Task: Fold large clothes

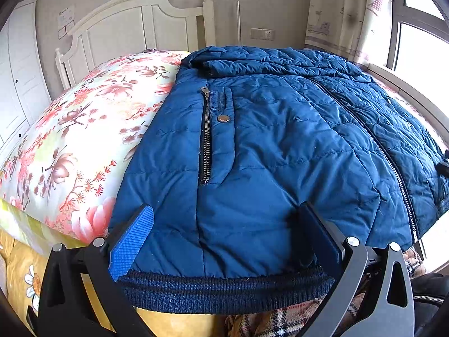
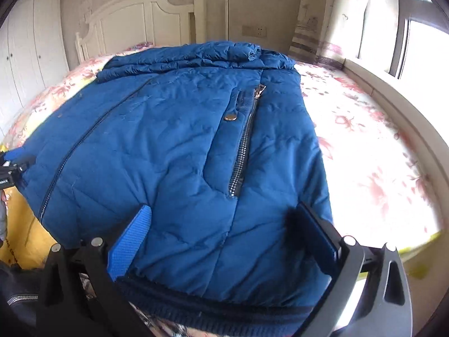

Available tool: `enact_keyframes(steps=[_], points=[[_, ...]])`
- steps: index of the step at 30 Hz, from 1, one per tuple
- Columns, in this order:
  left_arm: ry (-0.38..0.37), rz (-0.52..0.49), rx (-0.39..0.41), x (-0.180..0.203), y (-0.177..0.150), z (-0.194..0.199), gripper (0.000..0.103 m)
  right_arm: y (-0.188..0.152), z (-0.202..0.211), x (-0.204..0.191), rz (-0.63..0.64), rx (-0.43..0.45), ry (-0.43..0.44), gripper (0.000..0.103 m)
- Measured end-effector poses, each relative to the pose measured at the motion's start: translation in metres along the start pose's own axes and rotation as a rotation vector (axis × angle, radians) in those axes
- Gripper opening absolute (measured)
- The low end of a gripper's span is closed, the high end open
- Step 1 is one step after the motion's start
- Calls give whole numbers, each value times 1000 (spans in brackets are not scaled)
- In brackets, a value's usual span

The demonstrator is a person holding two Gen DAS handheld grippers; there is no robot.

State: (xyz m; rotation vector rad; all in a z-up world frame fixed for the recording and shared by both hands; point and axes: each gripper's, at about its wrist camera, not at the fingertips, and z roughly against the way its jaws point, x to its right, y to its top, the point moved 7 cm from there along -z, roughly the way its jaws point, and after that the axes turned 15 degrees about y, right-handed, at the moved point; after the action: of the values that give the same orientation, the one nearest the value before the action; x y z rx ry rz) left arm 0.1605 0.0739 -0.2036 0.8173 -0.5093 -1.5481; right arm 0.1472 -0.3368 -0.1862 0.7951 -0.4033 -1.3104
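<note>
left wrist view: left gripper (image 1: 224, 236) spread wide, fingers either side of the ribbed hem (image 1: 224, 289) of one blue quilted jacket (image 1: 280, 146) lying ahead on the floral bedspread (image 1: 84, 118); one pocket zip (image 1: 206, 137) ahead. right wrist view: right gripper (image 2: 221, 236) likewise wide over the hem; only here, the window ledge (image 2: 393, 101) to its right.

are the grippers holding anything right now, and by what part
Nothing is clamped. Both the left gripper and the right gripper are open, their fingers straddling the blue jacket at its knit hem.
</note>
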Motion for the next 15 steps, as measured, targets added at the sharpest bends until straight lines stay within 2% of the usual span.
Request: enact_keyframes(steps=[3,5,7,8,10,12,15], points=[[0,2,8,0,0,0,99,7,13,5,0,52,-57,100],[-2,0,6,0,-1,1,99,3,11,19,-43,49,-75,100],[-18,-4,-8,-3,0,4,99,-5,3,31,-103,33,0,101],[-33,10,-8,-6,0,7,99,-5,5,33,-111,35,3,101],[-85,85,13,-25,0,18,99,-5,9,33,-115,15,2,100],[-140,169,16,-48,-5,22,98,-6,21,35,-117,39,5,100],[-237,298,-45,-86,-26,12,98,-15,37,43,-172,72,74,100]])
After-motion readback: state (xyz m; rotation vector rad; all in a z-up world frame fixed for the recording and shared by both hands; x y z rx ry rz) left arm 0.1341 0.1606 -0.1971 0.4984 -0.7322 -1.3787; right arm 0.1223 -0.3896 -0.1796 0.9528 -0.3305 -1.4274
